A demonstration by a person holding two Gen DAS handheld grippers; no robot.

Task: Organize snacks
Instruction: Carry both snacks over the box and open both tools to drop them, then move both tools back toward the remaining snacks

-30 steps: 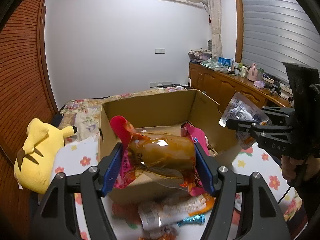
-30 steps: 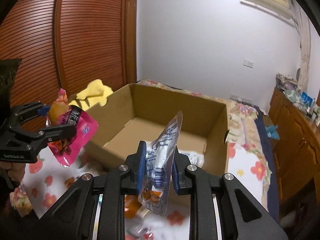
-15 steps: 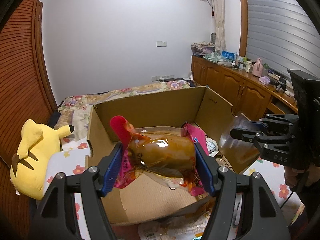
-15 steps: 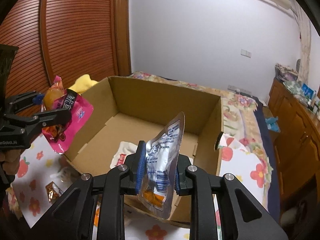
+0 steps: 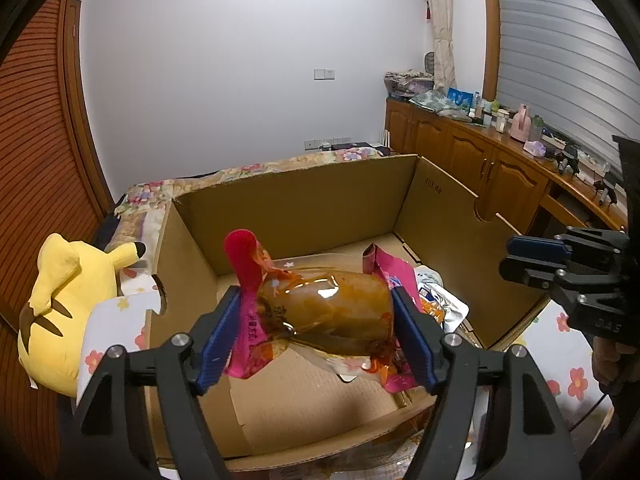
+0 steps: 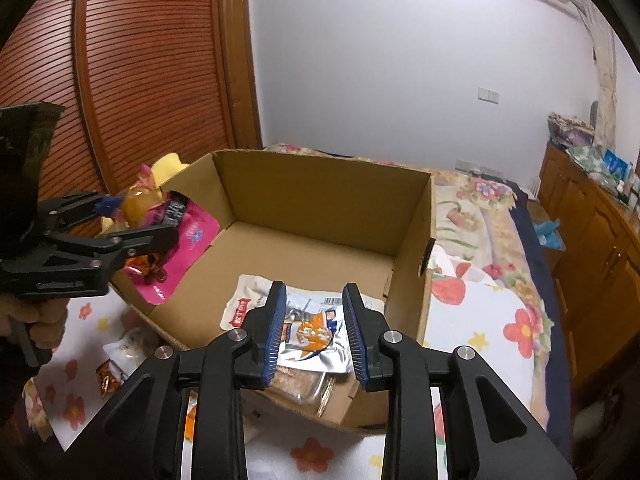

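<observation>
An open cardboard box [image 5: 300, 204] stands on a flowered cloth. My left gripper [image 5: 316, 300] hangs over the box's near left part, and a pink pouch with orange-brown filling [image 5: 324, 308] is still gripped between its pads while the jaws are opening. The right wrist view shows that gripper [image 6: 136, 220] and the pink pouch [image 6: 188, 236] above the box's left wall. My right gripper [image 6: 315, 292] is over the box [image 6: 320, 200], its jaws opening with nothing between them. Below it a silver pouch [image 6: 312, 332] lies on the box floor on a white pouch [image 6: 248, 300]. The right gripper [image 5: 508, 258] shows at the right.
A yellow plush toy [image 5: 68, 292] lies left of the box. Loose snacks [image 6: 116, 360] sit on the flowered cloth near the box's left corner. A bed [image 6: 480, 208] is behind the box and wooden cabinets [image 5: 480, 164] line the right wall.
The silver pouch left the right gripper's jaws and now lies in the box; those jaws have parted. Both grippers moved forward over the box, the left still carrying the pink pouch.
</observation>
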